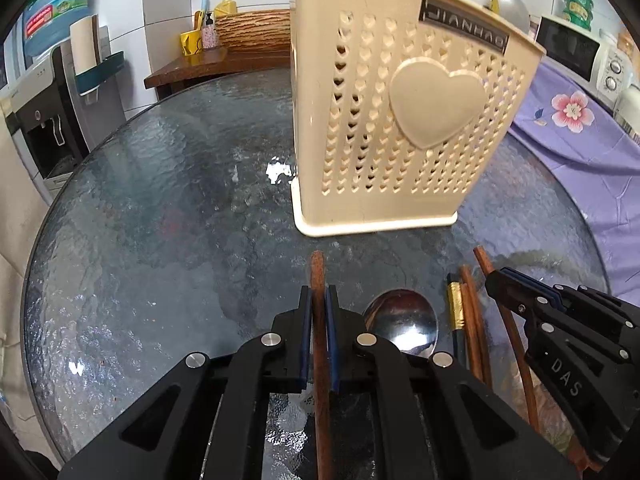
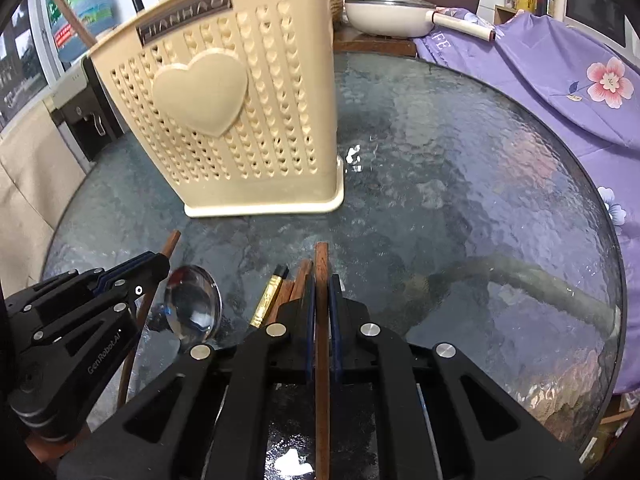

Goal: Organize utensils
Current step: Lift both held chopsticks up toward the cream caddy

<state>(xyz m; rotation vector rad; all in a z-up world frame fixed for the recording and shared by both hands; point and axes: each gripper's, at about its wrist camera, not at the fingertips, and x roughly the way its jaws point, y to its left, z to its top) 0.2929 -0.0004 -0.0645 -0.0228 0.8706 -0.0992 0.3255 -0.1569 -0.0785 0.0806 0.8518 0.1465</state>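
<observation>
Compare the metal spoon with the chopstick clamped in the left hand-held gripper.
The spoon is shiny metal with a broad round bowl; the chopstick is brown, wood-coloured, thin and straight. The spoon lies free on the glass table; the chopstick is pinched in the left hand-held gripper. Both point toward the cream holder.

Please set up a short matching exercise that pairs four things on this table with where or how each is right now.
Things:
1. left gripper
2. spoon
3. holder
4. gold-banded chopstick

States:
A. standing upright on the glass table
B. lying flat, bowl up, between the two grippers
C. shut on a brown chopstick
D. lying loose beside the spoon

Pairs: 1-C, 2-B, 3-A, 4-D
</observation>
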